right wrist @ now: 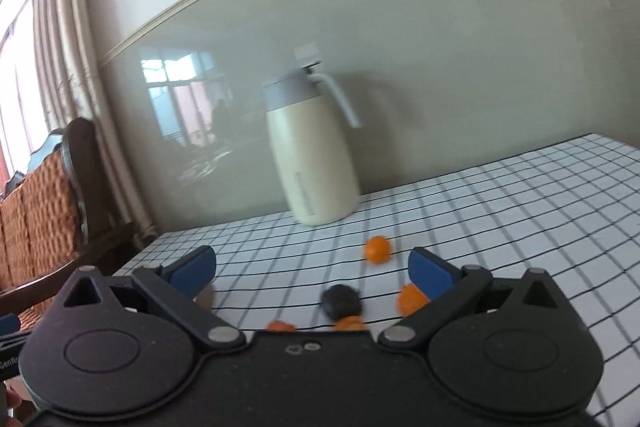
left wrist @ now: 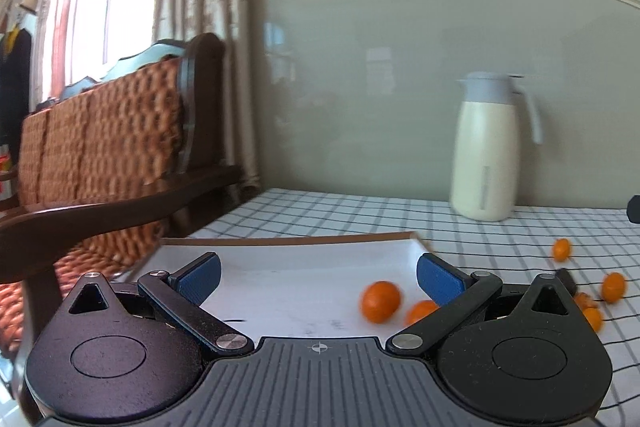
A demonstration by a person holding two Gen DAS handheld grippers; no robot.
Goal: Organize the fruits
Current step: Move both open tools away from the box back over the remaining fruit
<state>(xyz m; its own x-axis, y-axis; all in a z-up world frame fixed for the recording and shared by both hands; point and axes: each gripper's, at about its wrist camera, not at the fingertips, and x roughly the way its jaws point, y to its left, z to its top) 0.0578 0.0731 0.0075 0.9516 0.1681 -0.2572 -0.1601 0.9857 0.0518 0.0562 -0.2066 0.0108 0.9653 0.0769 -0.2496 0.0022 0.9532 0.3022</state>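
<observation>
My left gripper (left wrist: 318,277) hangs open over a white tray (left wrist: 280,267) with a brown rim. Two small orange fruits (left wrist: 380,301) lie in the tray's right part, one of them (left wrist: 420,311) half hidden behind my right finger. Several more orange fruits (left wrist: 613,287) are scattered on the checked cloth to the tray's right. My right gripper (right wrist: 312,273) is open above the cloth. Between its fingers lie a dark round fruit (right wrist: 341,302) and orange fruits (right wrist: 411,299), with another orange fruit (right wrist: 377,249) farther off. Neither gripper holds anything.
A cream thermos jug (left wrist: 486,151) with a grey lid and handle stands at the back by the wall, also the thermos jug (right wrist: 310,151) ahead of my right gripper. A wooden chair (left wrist: 100,155) with a woven cushion sits left of the table. The checked tablecloth (right wrist: 520,219) stretches right.
</observation>
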